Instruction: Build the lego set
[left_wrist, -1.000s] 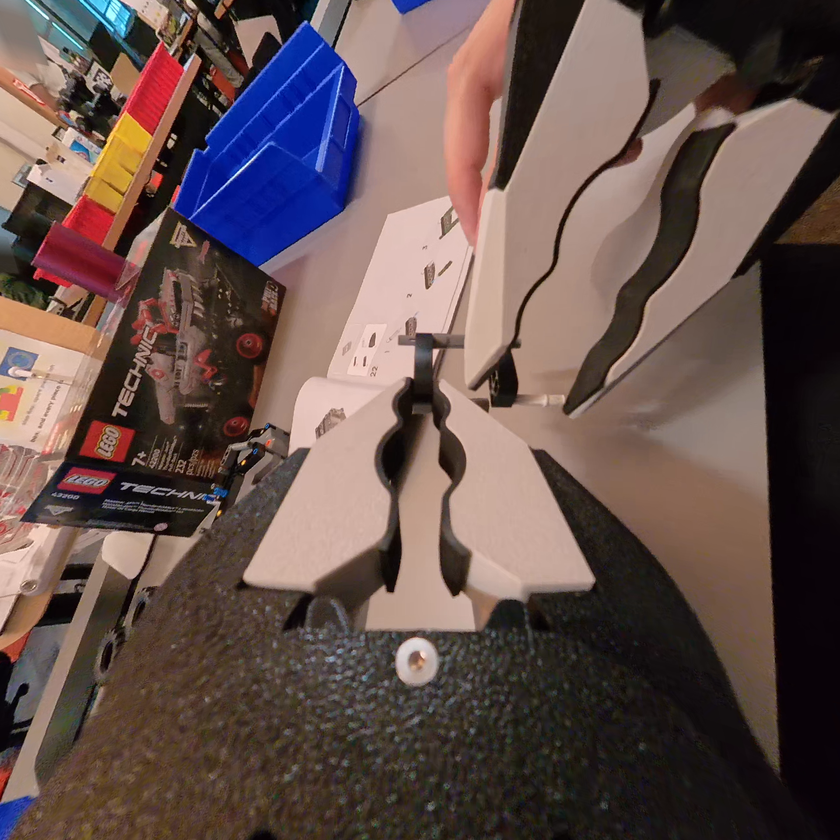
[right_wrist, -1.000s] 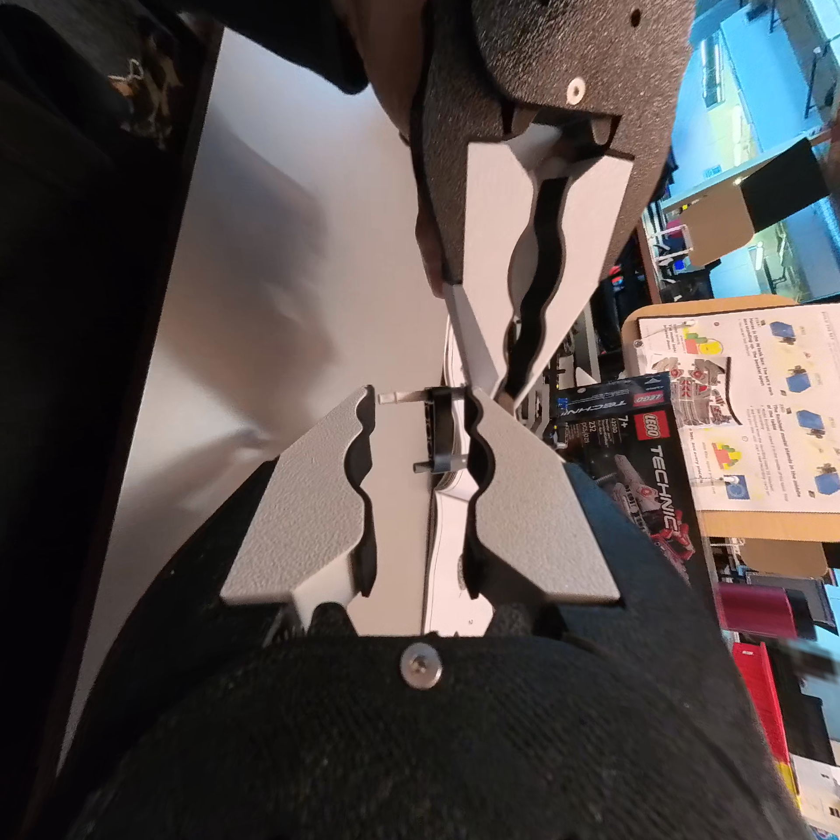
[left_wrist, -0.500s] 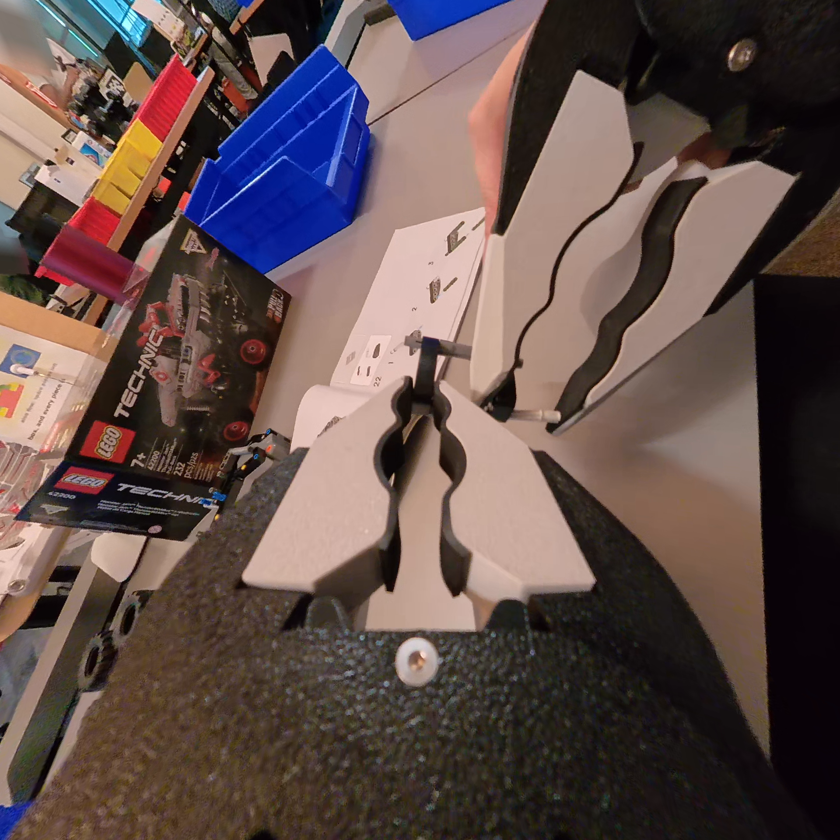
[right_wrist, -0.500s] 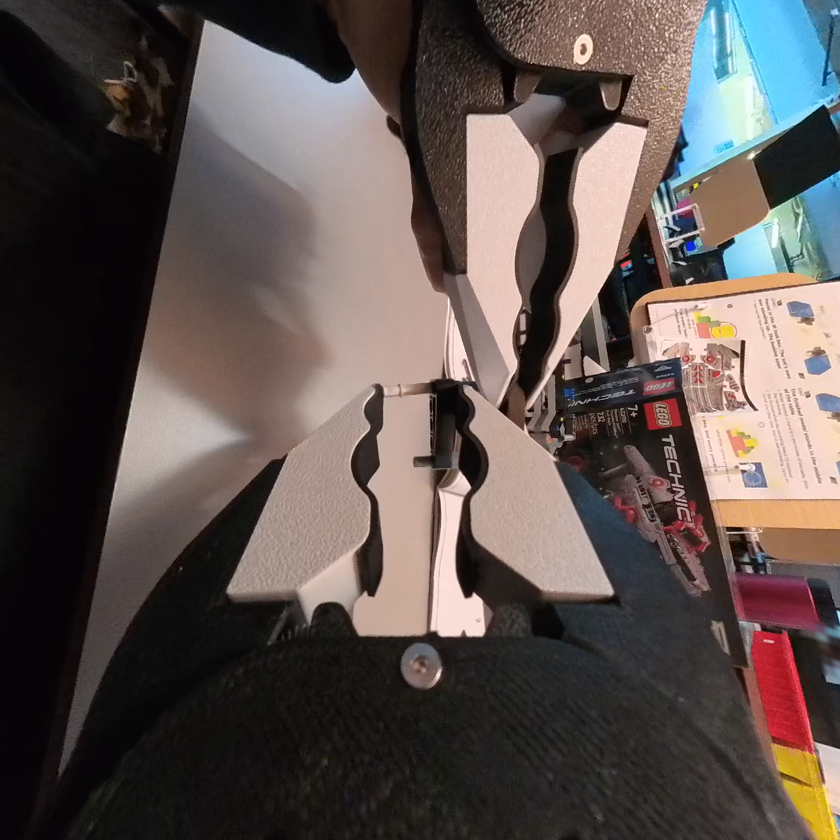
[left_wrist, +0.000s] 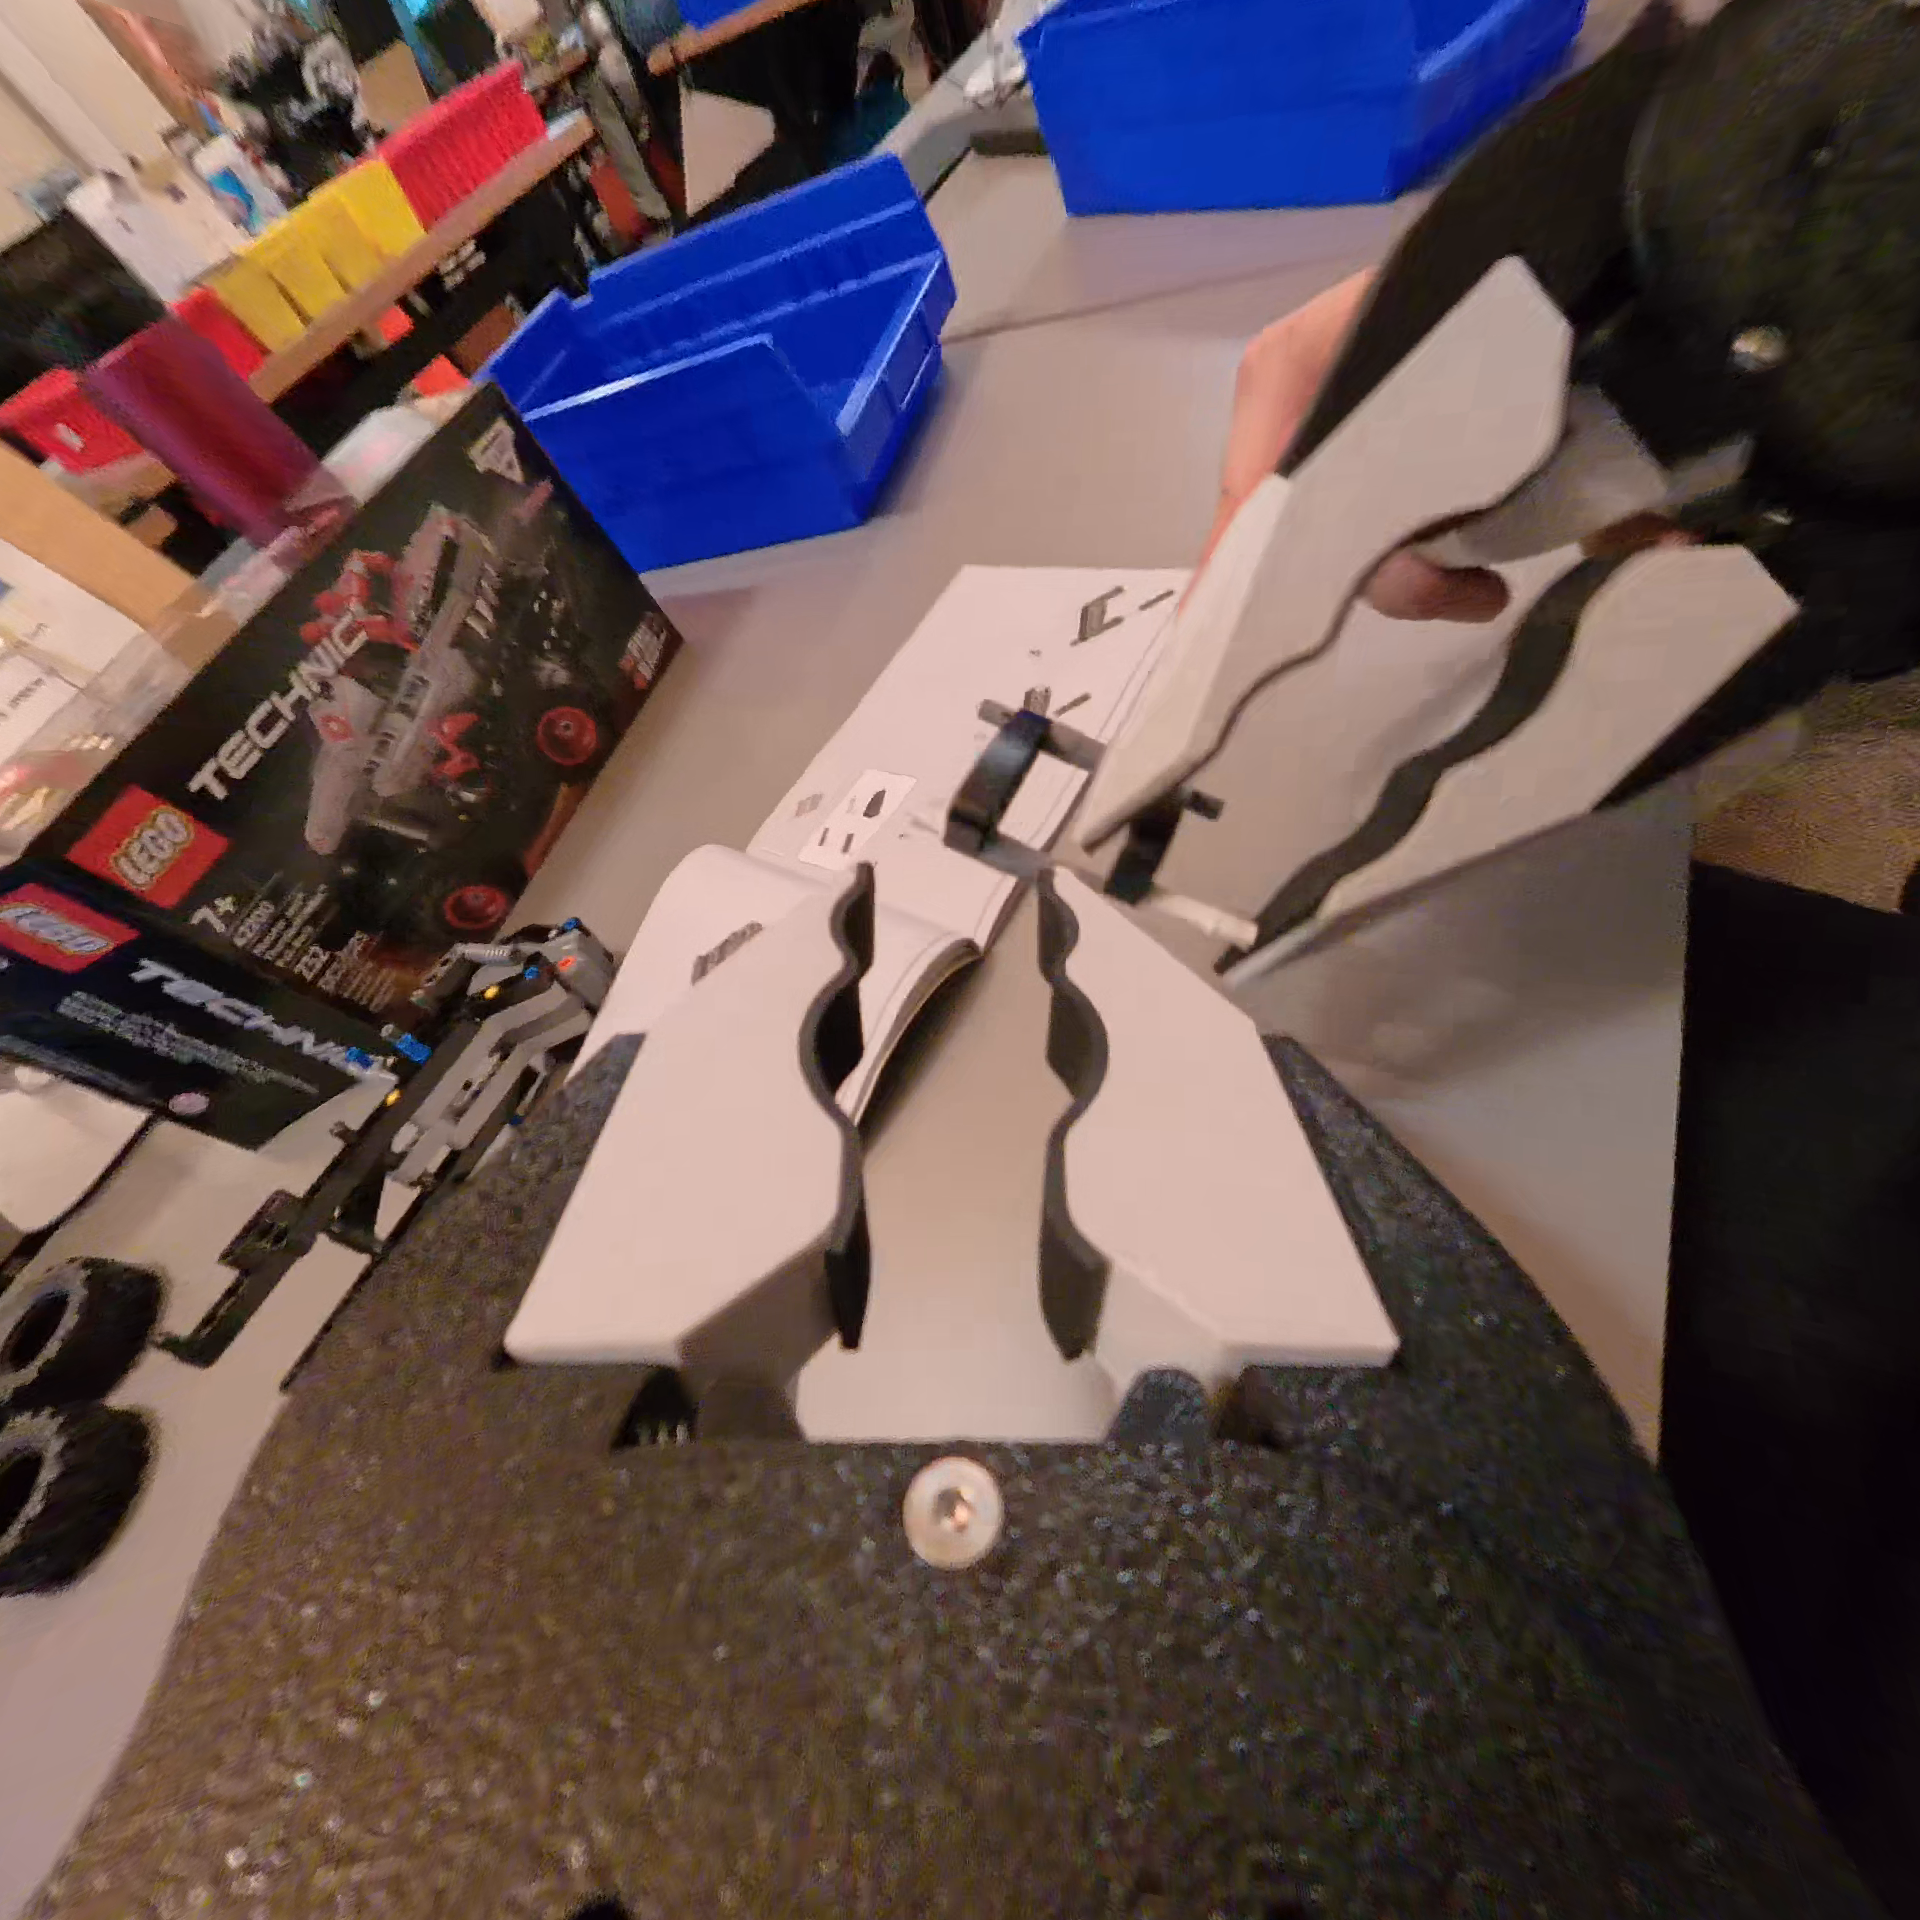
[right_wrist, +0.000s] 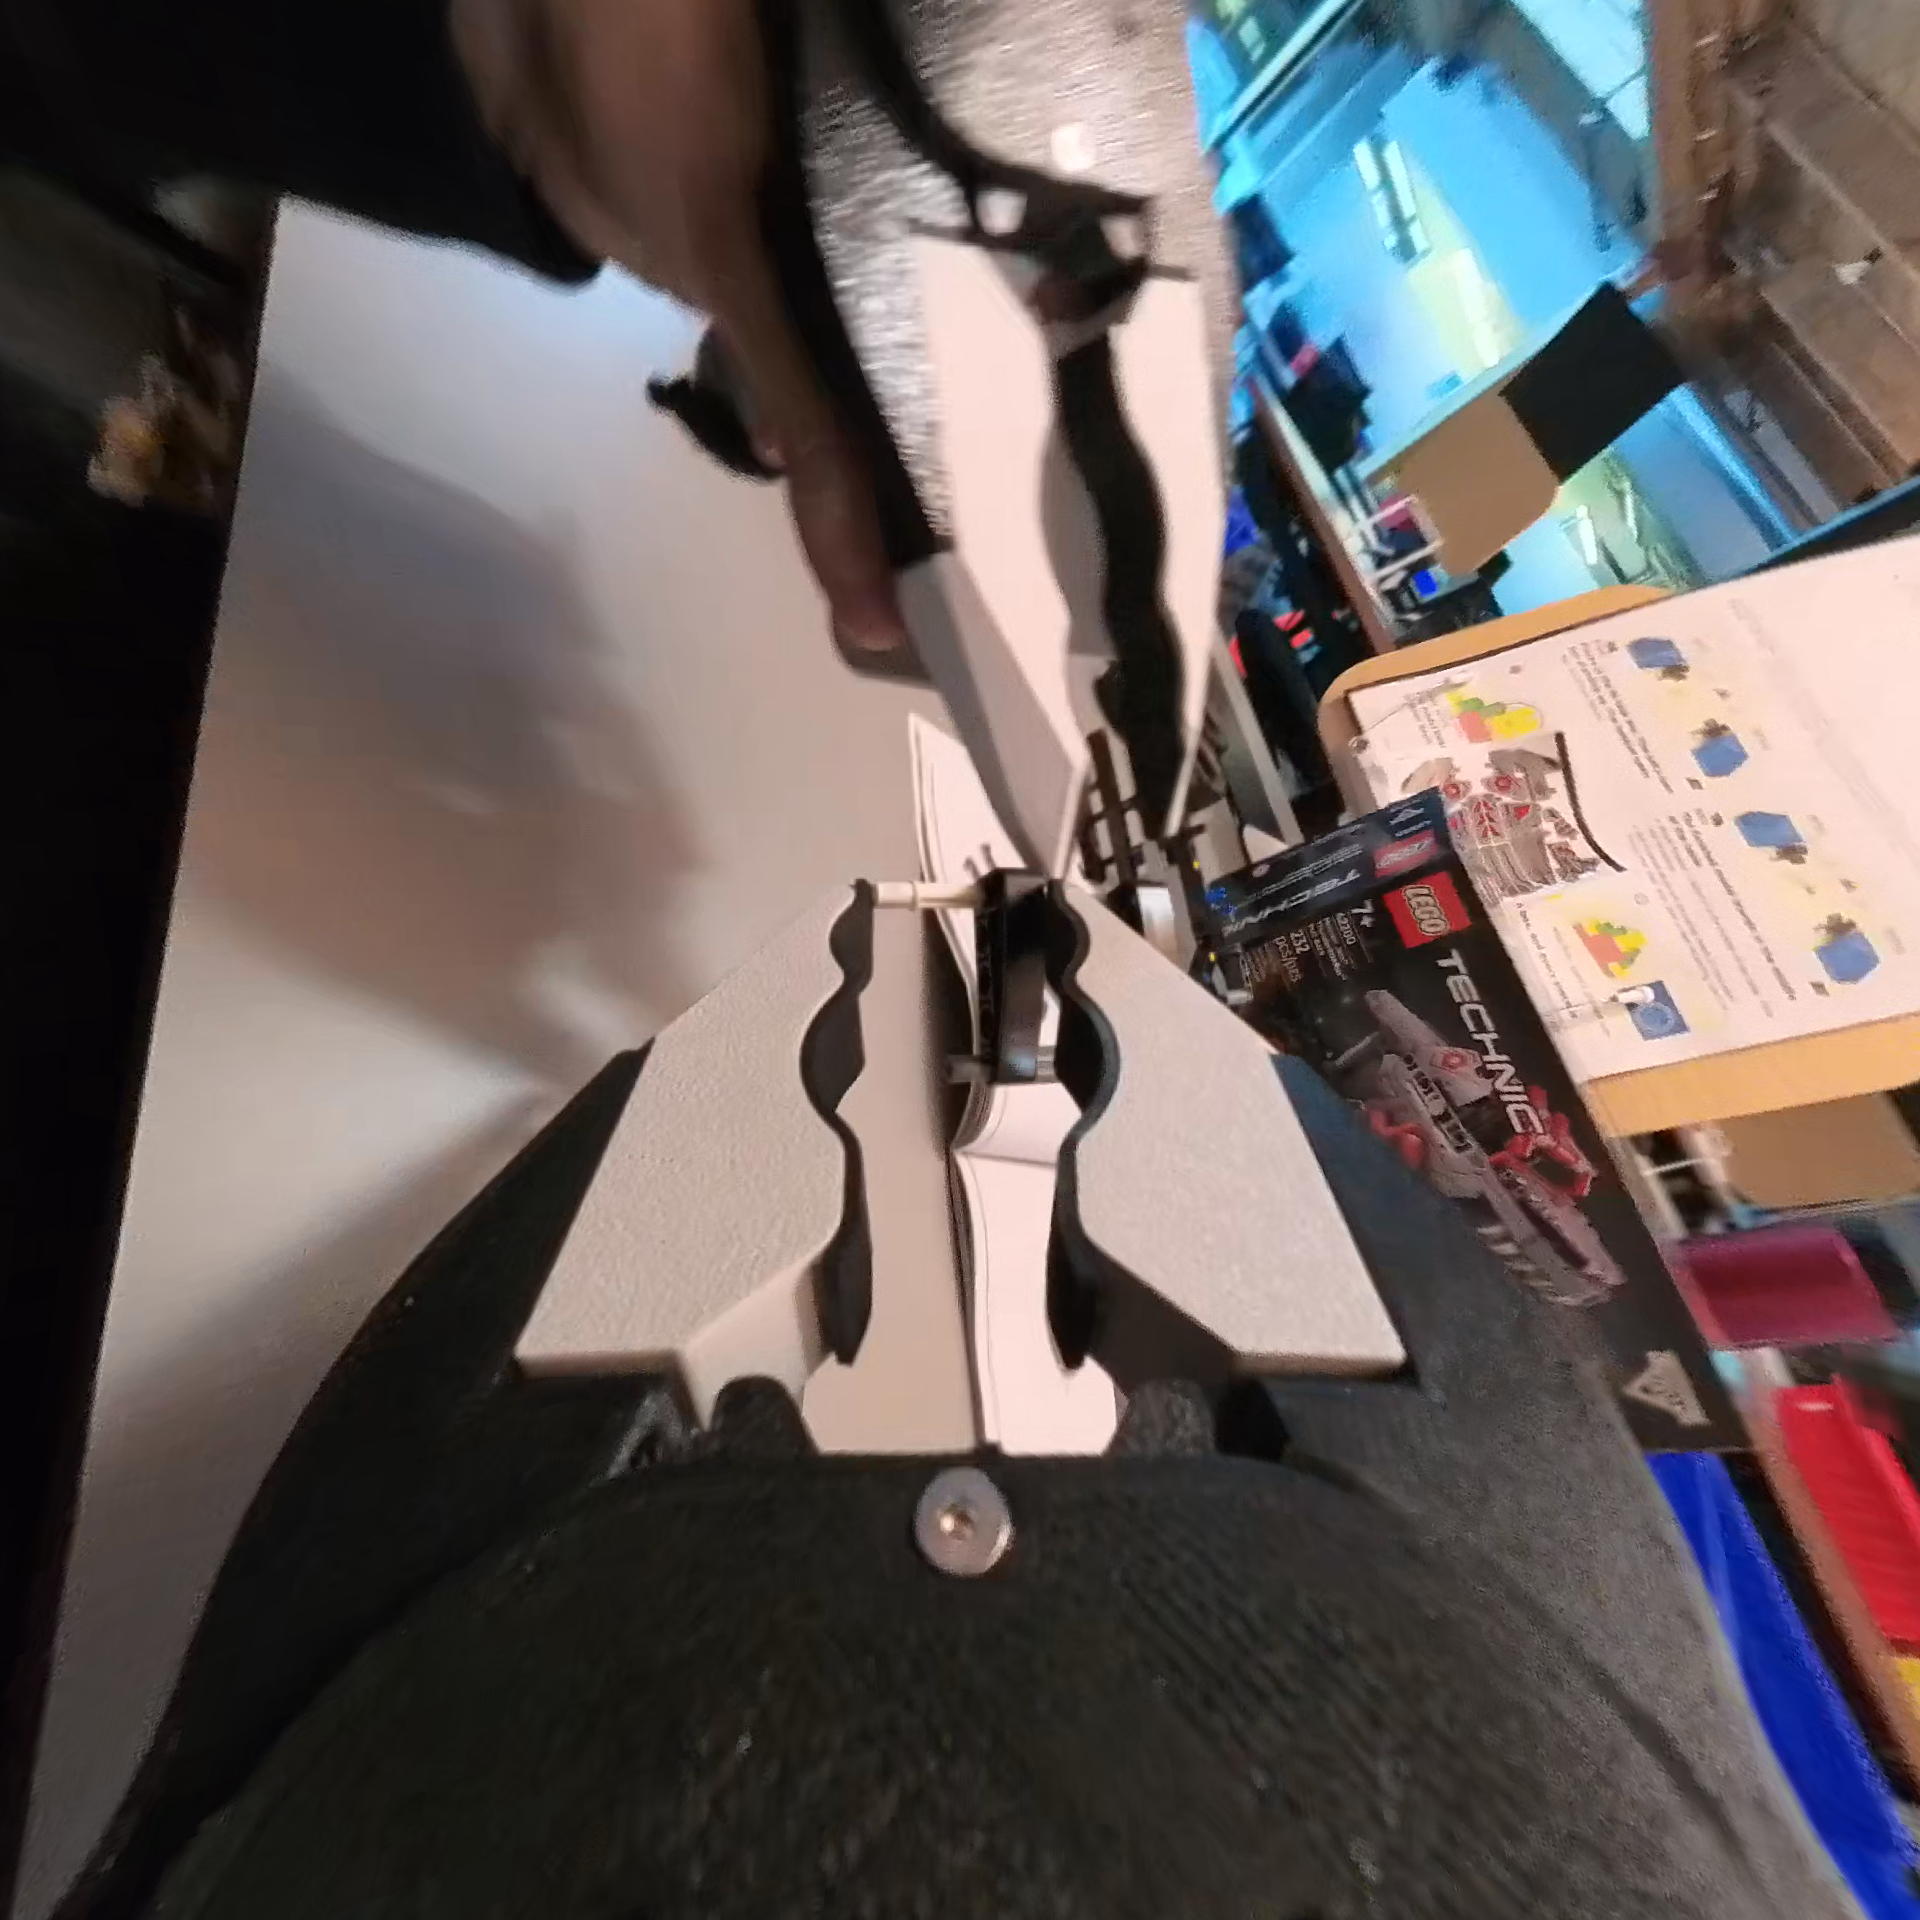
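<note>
A small black curved Lego piece (left_wrist: 997, 774) carries a grey pin and a white axle (left_wrist: 1205, 920). My right gripper (right_wrist: 961, 899) is shut on it, with the white axle (right_wrist: 914, 894) and the black piece (right_wrist: 1013, 977) spanning the gap between its fingertips. It holds the piece above the table. In the left wrist view the right gripper (left_wrist: 1164, 894) comes in from the upper right. My left gripper (left_wrist: 951, 894) is open and empty, just below and short of the piece. In the right wrist view the left gripper (right_wrist: 1122, 831) is blurred, with its tips just beyond the piece.
An open instruction booklet (left_wrist: 935, 665) lies under the grippers. The Lego box (left_wrist: 343, 707) stands at the left, with a part-built chassis (left_wrist: 488, 1018) and black tyres (left_wrist: 62, 1340) in front of it. Blue bins (left_wrist: 748, 395) sit behind. The table's dark edge (left_wrist: 1787, 1247) runs along the right.
My left gripper has opened, let go of the black piece and drawn back a little. The right gripper still holds the piece. Both views have swung and are blurred.
</note>
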